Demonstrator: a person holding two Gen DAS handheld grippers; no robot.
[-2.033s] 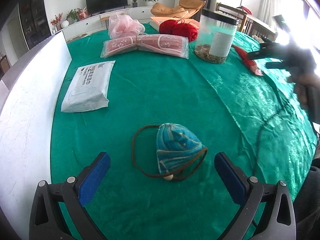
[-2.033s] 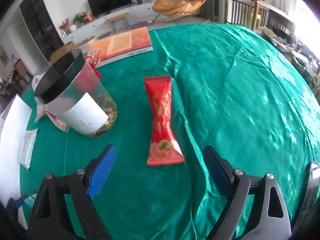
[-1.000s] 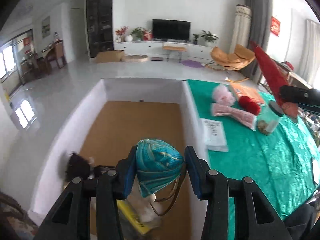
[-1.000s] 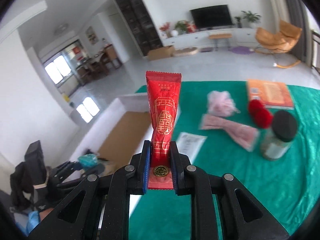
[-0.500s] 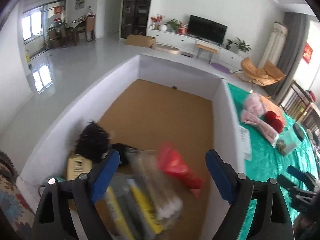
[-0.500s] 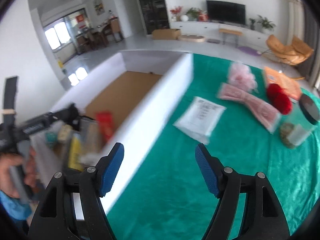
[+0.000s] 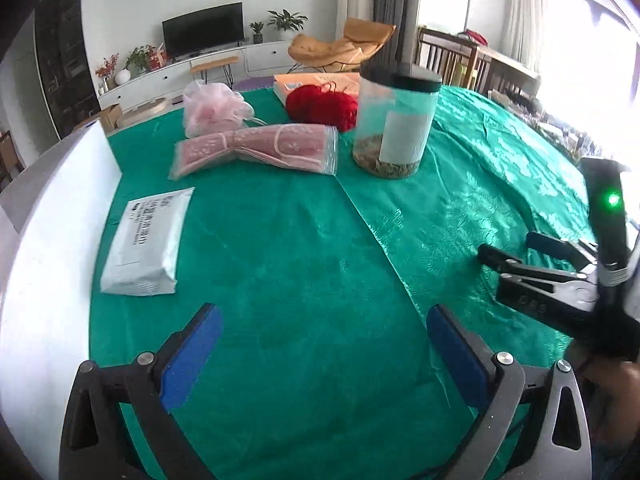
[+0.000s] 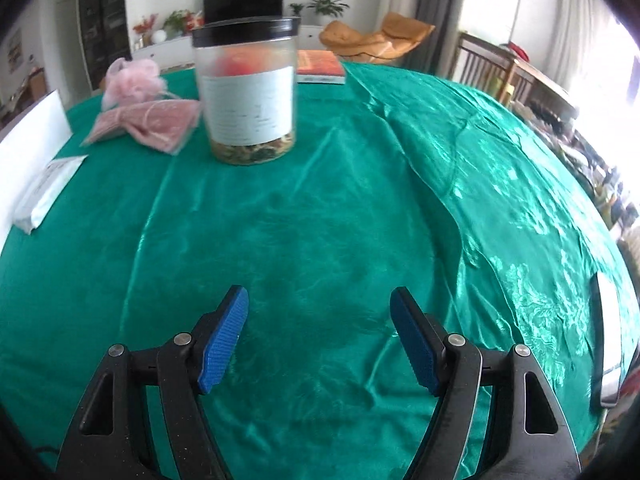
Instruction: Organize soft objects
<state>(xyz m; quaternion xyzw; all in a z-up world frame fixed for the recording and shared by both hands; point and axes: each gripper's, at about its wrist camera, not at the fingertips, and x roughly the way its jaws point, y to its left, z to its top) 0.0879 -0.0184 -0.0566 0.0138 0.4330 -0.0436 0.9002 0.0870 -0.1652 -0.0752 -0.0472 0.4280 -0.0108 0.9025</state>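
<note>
Both grippers [image 7: 320, 352] [image 8: 318, 334] agape, empty

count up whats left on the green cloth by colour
Pink: 2, the mesh pouf and the bagged pink cloth
Red: 1, the yarn
White: 1, the soft pack
Orange: 1, the book
Clear: 1, the black-lidded jar
Total: 6

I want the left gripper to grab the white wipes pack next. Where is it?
In the left wrist view, the white wipes pack lies flat on the green cloth at the left, beside the white box wall, nearer than the pink bagged cloth.
</note>
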